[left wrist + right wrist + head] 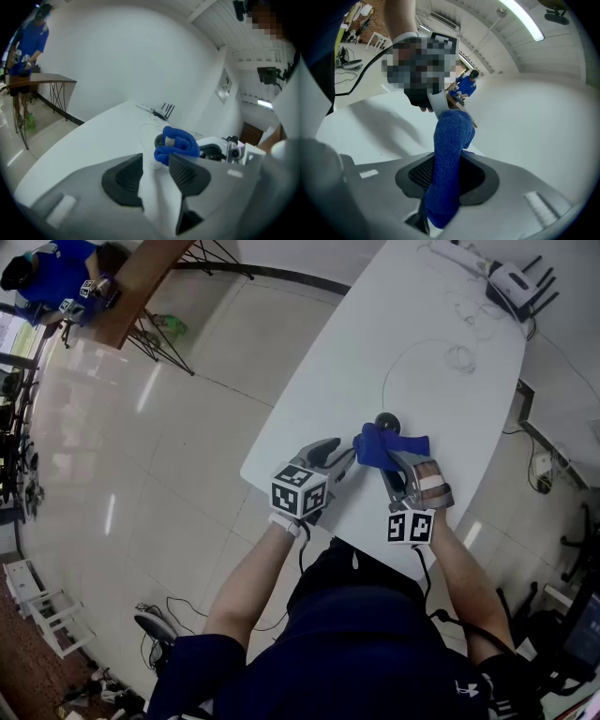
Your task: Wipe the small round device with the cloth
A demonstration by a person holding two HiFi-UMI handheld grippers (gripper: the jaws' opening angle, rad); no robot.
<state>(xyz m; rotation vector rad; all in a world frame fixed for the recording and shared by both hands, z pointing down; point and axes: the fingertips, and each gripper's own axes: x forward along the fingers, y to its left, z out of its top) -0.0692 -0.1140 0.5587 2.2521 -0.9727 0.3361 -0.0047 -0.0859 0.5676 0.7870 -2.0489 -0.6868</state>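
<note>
Your right gripper [392, 463] clamps the blue cloth [382, 446] just beside the small round device [387, 420] near the white table's [441, 324] front end, while your left gripper [339, 461] hangs with jaws apart and empty, so a hard wipe could shove the unheld device away.

Blue cloth [447, 164] — knitted, matt; table [375, 324] — smooth white, faintly glossy.

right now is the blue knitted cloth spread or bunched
Bunched: the blue knitted cloth is a thick wad clamped in the right gripper.
</note>
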